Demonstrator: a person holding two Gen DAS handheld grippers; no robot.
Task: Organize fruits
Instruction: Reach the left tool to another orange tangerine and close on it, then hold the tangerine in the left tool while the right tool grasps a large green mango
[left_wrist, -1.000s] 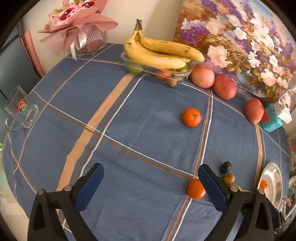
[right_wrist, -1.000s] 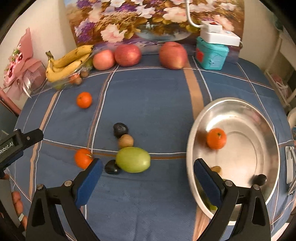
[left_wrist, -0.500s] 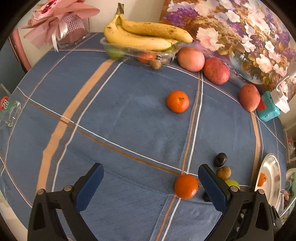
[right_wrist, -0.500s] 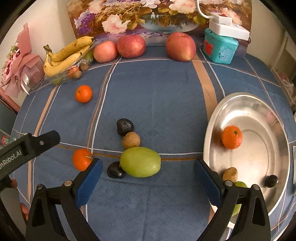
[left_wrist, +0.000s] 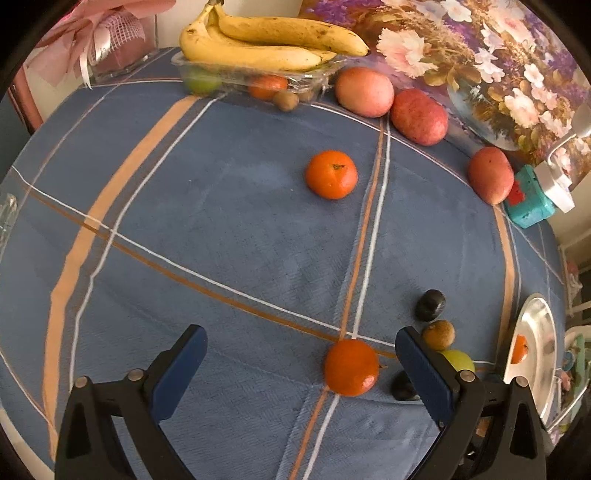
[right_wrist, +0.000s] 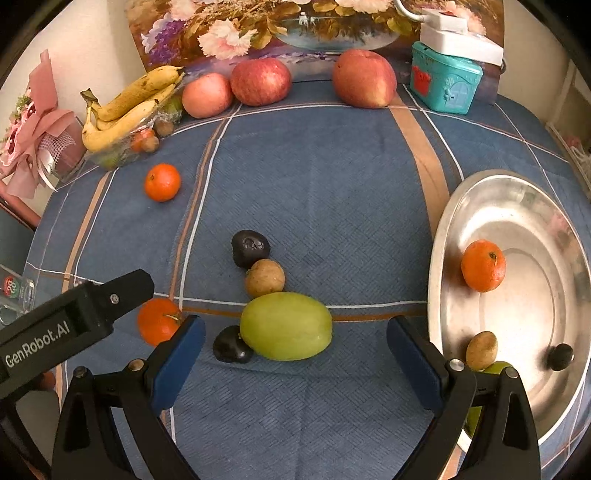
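My left gripper (left_wrist: 299, 354) is open, with an orange tangerine (left_wrist: 351, 367) between its fingers, nearer the right one. A second tangerine (left_wrist: 331, 174) lies farther out. My right gripper (right_wrist: 295, 345) is open around a green mango (right_wrist: 285, 325) on the blue cloth. Beside the mango lie a dark fruit (right_wrist: 232, 346), a brown fruit (right_wrist: 265, 277) and another dark fruit (right_wrist: 250, 248). The steel bowl (right_wrist: 458, 206) at right holds a tangerine (right_wrist: 482, 265), a brown fruit (right_wrist: 481, 350) and a dark fruit (right_wrist: 560, 356). The left gripper's body (right_wrist: 74, 317) shows in the right wrist view.
Bananas (left_wrist: 258, 40) lie on a clear tray of small fruit at the back. Three red apples (right_wrist: 260, 81) line the floral painting. A teal box (right_wrist: 445, 81) stands back right, a pink bouquet (right_wrist: 33, 140) back left, a glass mug (right_wrist: 14, 295) at the left edge.
My left gripper has moved forward and to the right, so the near tangerine now lies between its fingers. My right gripper has moved closer to the green mango.
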